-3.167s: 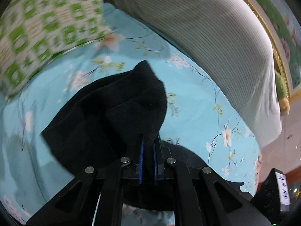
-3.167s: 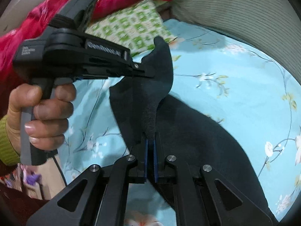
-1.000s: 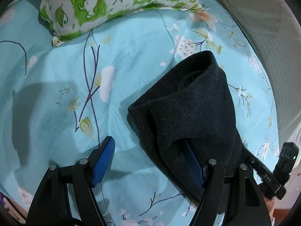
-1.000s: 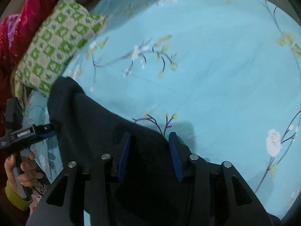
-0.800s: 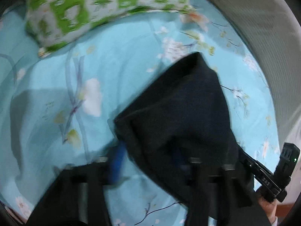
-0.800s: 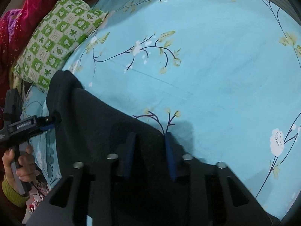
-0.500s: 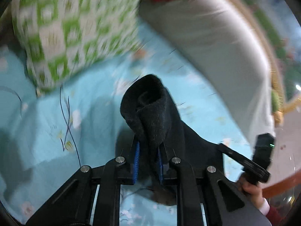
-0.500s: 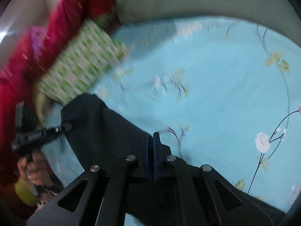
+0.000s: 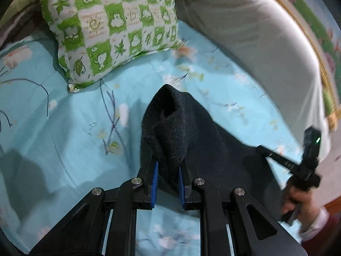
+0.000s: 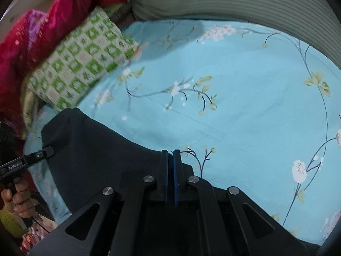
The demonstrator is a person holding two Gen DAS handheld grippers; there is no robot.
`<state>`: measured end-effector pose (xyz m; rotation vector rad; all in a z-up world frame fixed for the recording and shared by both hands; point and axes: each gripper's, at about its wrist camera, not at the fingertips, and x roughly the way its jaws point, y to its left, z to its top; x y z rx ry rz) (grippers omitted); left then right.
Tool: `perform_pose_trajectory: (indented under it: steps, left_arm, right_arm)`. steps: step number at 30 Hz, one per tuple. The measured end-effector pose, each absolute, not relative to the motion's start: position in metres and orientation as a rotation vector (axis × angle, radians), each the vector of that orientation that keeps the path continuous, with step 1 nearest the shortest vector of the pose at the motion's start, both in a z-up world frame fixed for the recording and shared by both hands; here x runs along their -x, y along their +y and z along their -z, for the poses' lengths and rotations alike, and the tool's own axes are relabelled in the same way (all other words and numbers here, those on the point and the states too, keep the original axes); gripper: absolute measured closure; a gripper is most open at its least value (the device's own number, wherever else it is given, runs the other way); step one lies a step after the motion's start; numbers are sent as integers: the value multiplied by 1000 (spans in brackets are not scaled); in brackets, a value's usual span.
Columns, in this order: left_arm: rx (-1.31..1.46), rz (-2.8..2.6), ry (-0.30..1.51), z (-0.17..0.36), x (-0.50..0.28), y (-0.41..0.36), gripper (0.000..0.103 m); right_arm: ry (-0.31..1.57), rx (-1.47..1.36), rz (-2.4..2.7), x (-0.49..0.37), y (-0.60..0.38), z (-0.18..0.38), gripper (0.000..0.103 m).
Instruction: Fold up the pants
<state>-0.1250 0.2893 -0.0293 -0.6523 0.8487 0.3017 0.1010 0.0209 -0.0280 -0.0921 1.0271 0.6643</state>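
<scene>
Left wrist view: the left tongs [image 9: 167,179] are clenched on a bunched fold of the black pants [image 9: 213,147], which rise in a hump between the blue pads [image 9: 154,183] and hide the sheet just ahead. The pants lie on the blue floral bedsheet [image 9: 64,140]. A green checked pillow [image 9: 110,25] lies beyond; a grey striped cushion [image 9: 255,49] borders the right. The right tongs [image 9: 259,148] touch the pants' far edge.

Right wrist view: the right tongs [image 10: 170,166] are clamped on the pants' [image 10: 96,149] edge. Only this view shows a red blanket [image 10: 53,21] behind the pillow [image 10: 85,64] and the left hand [image 10: 18,198] holding the other tool.
</scene>
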Motion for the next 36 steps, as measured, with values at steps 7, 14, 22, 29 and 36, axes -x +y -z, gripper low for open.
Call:
perform_pose_trajectory:
  steps: [7,14,22,29,36]
  left_arm:
    - [464,-369,973,69,111,277,83]
    - [370,-427,980,43,108,273,64]
    - [389,-437,864,-18,108,278,51]
    - [332,-246,902,-26,55,220,44]
    - [192,18,975,-19,-5,126,43]
  right_arm:
    - [1042,209,-590,-102,31,56,99]
    - [1028,116,-538,-93,8,37,77]
    - [988,-83,-498,-57,-63,1,73]
    - [977,-201,-402,-18,-136,-2,66]
    - [975,-329,-244,20,-209,9,62]
